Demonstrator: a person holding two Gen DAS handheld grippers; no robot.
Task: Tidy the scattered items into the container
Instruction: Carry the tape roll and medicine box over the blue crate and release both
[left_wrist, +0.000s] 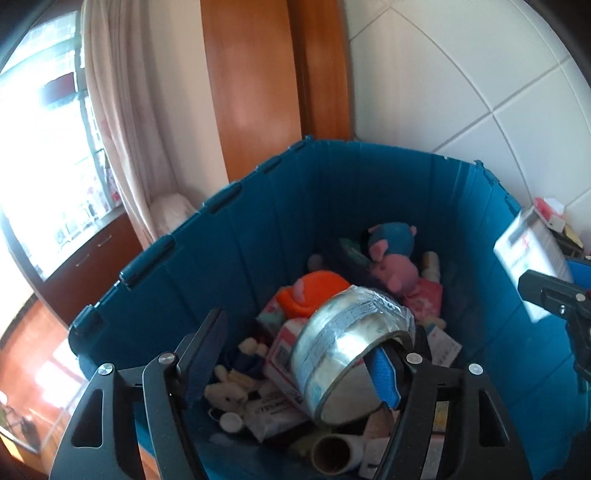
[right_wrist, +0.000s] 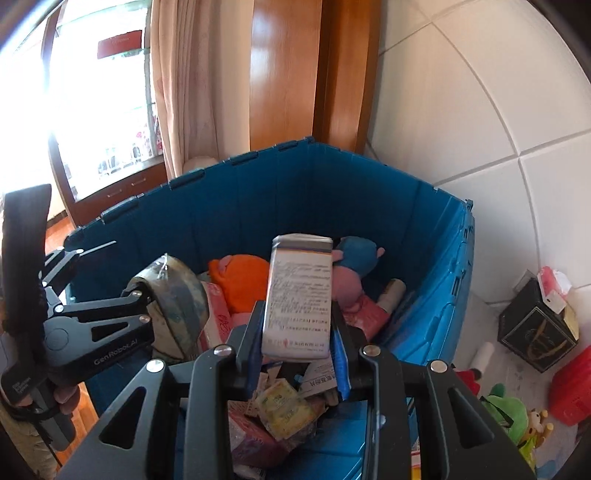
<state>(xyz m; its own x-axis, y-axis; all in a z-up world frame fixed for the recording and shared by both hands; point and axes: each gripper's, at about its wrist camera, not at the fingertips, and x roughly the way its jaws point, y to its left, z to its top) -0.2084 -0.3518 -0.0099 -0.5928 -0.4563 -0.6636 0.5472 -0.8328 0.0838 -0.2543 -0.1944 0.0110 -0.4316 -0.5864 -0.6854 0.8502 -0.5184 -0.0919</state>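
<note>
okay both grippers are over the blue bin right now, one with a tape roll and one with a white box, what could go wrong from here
1. The tape roll hangs on one finger of the open left gripper; it may snag there instead of dropping.
2. The white box, clamped in the right gripper, could slide off the heaped contents of the blue bin.
3. The two grippers sit close and could bump.

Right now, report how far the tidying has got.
Done: plush toys and packets already lie in the blue crate. In hand: the left gripper stands open with a tape roll hanging on one finger; the right gripper clamps a white box above the crate. Left: a black box and green toy on the floor.
</note>
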